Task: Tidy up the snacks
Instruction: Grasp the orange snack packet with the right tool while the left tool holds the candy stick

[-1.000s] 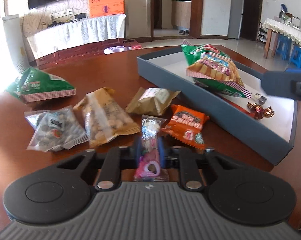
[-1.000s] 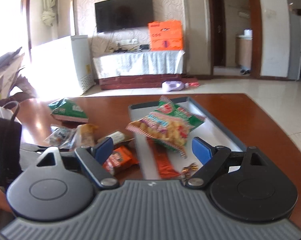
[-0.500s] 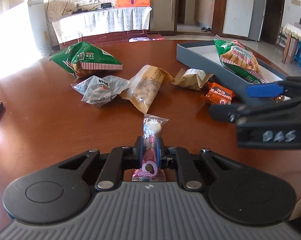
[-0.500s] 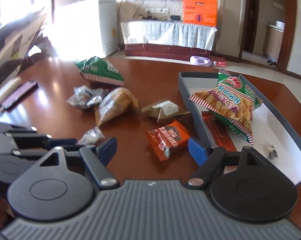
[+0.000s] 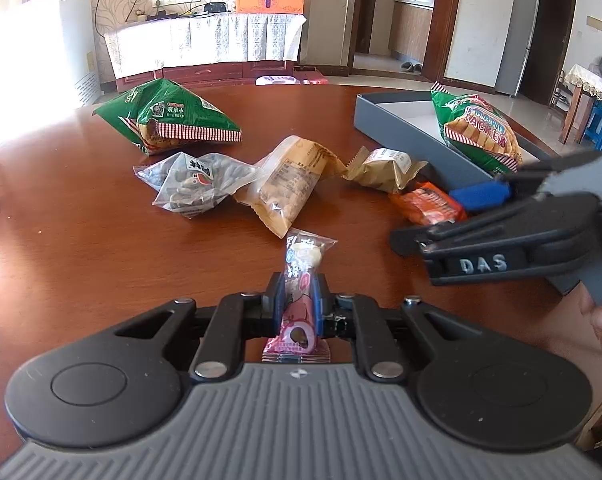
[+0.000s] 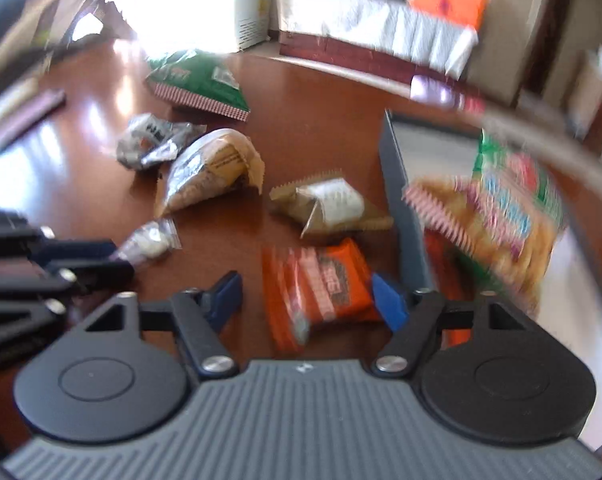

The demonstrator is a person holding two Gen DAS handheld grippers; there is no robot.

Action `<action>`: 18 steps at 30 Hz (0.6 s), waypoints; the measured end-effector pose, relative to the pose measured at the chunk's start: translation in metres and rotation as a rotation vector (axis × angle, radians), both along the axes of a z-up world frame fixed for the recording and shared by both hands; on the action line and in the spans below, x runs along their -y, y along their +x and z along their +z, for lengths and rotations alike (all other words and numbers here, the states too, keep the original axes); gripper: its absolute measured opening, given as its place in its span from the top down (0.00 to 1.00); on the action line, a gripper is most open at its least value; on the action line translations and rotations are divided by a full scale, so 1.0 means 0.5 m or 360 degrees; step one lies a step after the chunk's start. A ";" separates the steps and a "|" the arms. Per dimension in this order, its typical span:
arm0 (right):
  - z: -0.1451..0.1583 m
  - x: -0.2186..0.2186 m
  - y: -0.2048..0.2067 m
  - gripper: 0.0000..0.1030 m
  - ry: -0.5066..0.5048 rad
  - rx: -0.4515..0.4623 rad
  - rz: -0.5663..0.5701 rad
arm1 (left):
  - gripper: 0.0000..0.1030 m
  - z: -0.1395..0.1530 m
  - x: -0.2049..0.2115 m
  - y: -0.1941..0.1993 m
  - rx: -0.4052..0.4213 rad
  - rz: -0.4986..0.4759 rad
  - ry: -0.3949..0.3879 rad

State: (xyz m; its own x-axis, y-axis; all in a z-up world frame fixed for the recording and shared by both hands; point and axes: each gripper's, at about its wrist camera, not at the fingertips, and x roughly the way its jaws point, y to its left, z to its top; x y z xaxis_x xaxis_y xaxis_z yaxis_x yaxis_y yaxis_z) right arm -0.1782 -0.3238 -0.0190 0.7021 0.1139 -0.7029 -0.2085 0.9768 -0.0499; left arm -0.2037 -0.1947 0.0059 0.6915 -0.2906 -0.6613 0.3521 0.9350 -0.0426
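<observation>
Pinching a small pink-and-white sweet in a clear wrapper (image 5: 301, 300), the left gripper (image 5: 297, 300) is holding it just above the glossy reddish-brown wooden table (image 5: 81, 248), its blue pads pressed against the wrapper's sides. To its right, the right gripper (image 6: 307, 294) is narrowing its jaws around a flat orange foil snack packet (image 6: 321, 284) lying on the table; the packet is sitting between the blue fingertips (image 6: 389, 300), though whether they are touching it is unclear in the blurred view. Just beyond the orange packet, an olive-gold pouch with a white label (image 6: 329, 206) is resting beside the wall of a shallow grey cardboard tray with a white floor (image 5: 401, 120). Inside the tray, a green-and-yellow cracker bag (image 5: 477, 132) is lying. Farther left on the table, a tan bag of nuts (image 5: 289, 184), a clear crinkled packet of dark seeds (image 5: 193, 184) and a green foil crisp bag (image 5: 165, 116) are lying close together.
</observation>
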 end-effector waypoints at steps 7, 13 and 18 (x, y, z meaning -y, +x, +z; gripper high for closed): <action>0.000 -0.031 -0.077 0.49 0.0071 -0.0012 -0.0110 | 0.82 -0.001 -0.005 -0.004 -0.0001 0.0012 0.0011; 0.020 -0.030 -0.082 0.25 0.0209 0.0035 -0.0327 | 0.80 -0.001 -0.015 -0.002 -0.0016 0.0039 -0.0010; 0.024 -0.040 -0.026 0.17 0.0052 0.0084 -0.0377 | 0.72 -0.004 -0.013 -0.003 -0.0014 0.0028 -0.0013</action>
